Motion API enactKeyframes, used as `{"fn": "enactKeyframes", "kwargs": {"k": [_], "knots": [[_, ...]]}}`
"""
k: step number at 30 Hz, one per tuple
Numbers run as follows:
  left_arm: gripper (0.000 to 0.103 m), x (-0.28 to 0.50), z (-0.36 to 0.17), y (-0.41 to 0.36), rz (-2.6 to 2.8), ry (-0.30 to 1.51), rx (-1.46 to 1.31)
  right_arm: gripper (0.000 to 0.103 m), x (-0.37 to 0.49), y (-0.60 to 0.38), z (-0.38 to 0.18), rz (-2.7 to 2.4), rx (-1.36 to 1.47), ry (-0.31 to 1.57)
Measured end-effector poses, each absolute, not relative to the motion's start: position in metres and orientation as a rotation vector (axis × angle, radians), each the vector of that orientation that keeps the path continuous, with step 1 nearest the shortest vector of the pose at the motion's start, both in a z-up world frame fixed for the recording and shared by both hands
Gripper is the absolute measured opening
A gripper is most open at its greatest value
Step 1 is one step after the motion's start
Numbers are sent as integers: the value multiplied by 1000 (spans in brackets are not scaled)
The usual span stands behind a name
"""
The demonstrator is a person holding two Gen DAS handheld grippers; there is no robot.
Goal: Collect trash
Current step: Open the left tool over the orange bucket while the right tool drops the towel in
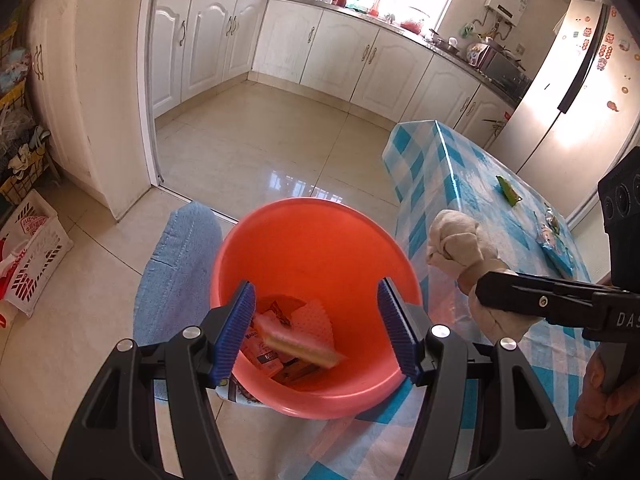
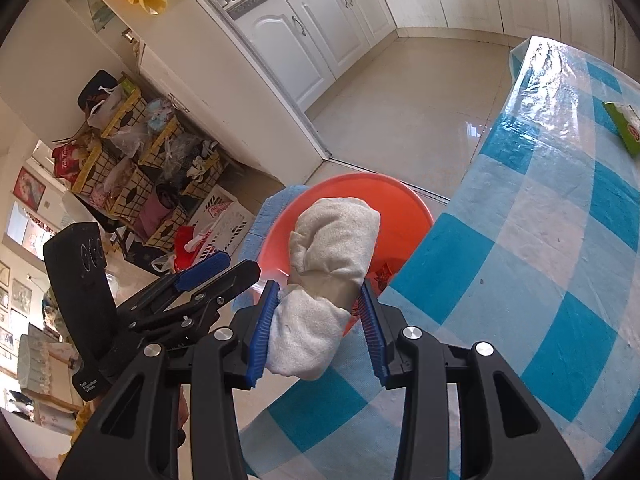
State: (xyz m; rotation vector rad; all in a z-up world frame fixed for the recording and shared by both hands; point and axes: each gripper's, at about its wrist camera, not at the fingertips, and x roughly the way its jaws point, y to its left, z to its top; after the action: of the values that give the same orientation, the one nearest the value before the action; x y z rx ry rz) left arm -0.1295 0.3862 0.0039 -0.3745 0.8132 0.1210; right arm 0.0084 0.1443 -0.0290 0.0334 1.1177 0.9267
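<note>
1. Blue ribbed pads (image 2: 262, 330) of the right gripper (image 2: 318, 330) are seen nearest the lens in the right wrist view, clamped on a crumpled whitish rag (image 2: 320, 300) that fills the gap between them.
2. Most of the rag is pushed out past the fingertips, its bunched upper end carried over the rim of the orange bin (image 2: 416, 200).
3. From the left wrist view, the same rag (image 1: 460, 252) is seen held beside the bin's right rim, above the edge of the table covered in a blue-and-white checked cloth (image 1: 440, 168).
4. The left gripper (image 1: 316, 328) is held over the orange bin (image 1: 320, 240) with its fingers (image 1: 236, 332) spread apart and nothing gripped between them.
5. A pink-and-yellow sponge (image 1: 296, 340) and some wrappers are seen in the bin's bottom, below the gap.
6. A green packet (image 1: 508, 190) and a patterned packet (image 1: 554, 240) are left lying on the tablecloth, well apart from both grippers.
</note>
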Motion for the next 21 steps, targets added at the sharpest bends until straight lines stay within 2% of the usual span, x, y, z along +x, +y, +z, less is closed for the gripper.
{"fn": "enactKeyframes", "kwargs": {"k": [7,14,17,19,21], "knots": [[64,-120,-7,387,140,839,-379,46,14,151,-36,922,62,1140],[65,-123,-5,385,160,841,-371,66,15,141,-24,909,110,1096],[75,-127,-3,384,183,842,-359,79,13,129,-18,885,134,1066],[80,-131,-1,383,195,826,-352,81,12,119,-14,872,142,1043],[84,-134,0,382,199,812,-355,88,9,109,-11,846,145,1021]]}}
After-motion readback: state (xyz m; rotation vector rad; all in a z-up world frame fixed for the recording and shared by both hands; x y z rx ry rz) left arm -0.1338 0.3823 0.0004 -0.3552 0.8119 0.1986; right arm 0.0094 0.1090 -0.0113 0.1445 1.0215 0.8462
